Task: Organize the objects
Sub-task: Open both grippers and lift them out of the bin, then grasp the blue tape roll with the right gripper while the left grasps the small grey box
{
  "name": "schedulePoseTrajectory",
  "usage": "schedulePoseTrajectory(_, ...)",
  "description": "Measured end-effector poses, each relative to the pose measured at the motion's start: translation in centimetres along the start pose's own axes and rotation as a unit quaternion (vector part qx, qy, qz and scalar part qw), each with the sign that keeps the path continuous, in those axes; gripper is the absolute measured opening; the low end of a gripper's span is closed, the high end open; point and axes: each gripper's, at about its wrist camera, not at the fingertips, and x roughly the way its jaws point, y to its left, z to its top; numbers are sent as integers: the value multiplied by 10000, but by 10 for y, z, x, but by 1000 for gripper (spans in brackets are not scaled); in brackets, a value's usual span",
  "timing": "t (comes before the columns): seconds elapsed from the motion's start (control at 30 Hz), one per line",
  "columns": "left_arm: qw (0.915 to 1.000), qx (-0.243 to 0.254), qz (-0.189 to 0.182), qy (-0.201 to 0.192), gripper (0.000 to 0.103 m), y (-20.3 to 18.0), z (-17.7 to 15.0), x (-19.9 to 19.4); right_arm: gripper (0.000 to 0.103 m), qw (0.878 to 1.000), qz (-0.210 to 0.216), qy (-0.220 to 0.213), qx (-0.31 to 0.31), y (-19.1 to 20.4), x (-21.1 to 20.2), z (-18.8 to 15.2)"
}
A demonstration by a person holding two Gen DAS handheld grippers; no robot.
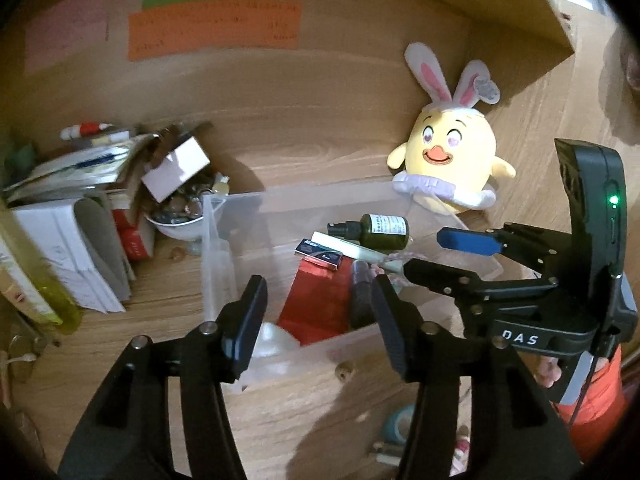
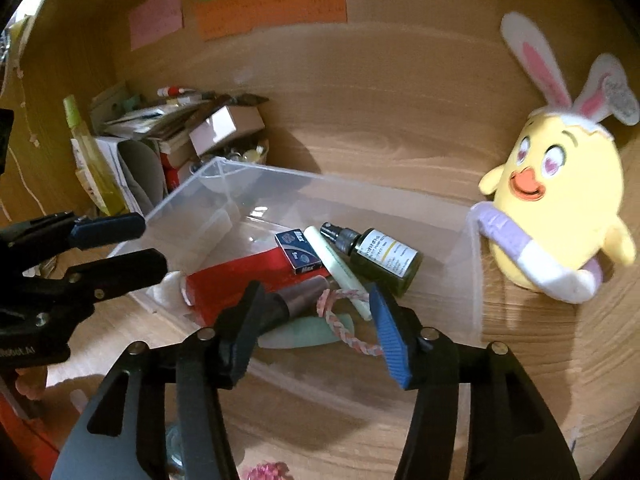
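A clear plastic box (image 1: 320, 192) (image 2: 320, 178) stands on the wooden desk. Inside lie a dark green spray bottle (image 1: 384, 230) (image 2: 384, 258), a pale tube (image 2: 340, 268), a blue staples box (image 1: 318, 254) (image 2: 298, 252), a red packet (image 1: 316, 300) (image 2: 224, 284), a dark cylinder (image 2: 300, 296) and a pink braided cord (image 2: 340, 320). My left gripper (image 1: 318, 292) (image 2: 150, 244) hovers open over the box's near left side, its pads bare. Just above the cord and cylinder my right gripper (image 2: 316, 296) (image 1: 424, 254) is open too, gripping nothing.
A yellow plush chick with rabbit ears (image 1: 448, 160) (image 2: 560, 200) leans against the back wall, right of the box. Stacked books, papers and small boxes (image 1: 80, 200) and a bowl of small items (image 1: 180, 216) crowd the left. A tape roll (image 1: 400, 424) lies near the front.
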Motion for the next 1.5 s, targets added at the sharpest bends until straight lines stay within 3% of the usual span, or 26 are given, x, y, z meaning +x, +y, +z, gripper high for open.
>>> schedulePoseTrajectory(0.23, 9998, 128, 15, -173, 61, -7, -16, -31, 53, 9997, 129, -113, -196, 16, -27, -14)
schedulePoseTrajectory(0.43, 9998, 199, 69, 23, 62, -9, -38, -37, 54, 9993, 248, -27, -289, 26, -36, -34)
schedulePoseTrajectory(0.97, 9985, -87, 95, 541, 64, -1, -89, -34, 54, 9947, 596, 812, -203, 39, -22, -96)
schedulePoseTrajectory(1.5, 9977, -165, -45, 649, 69, -1, -102, -39, 59, 9909, 821, 998, -389, 55, -16, -100)
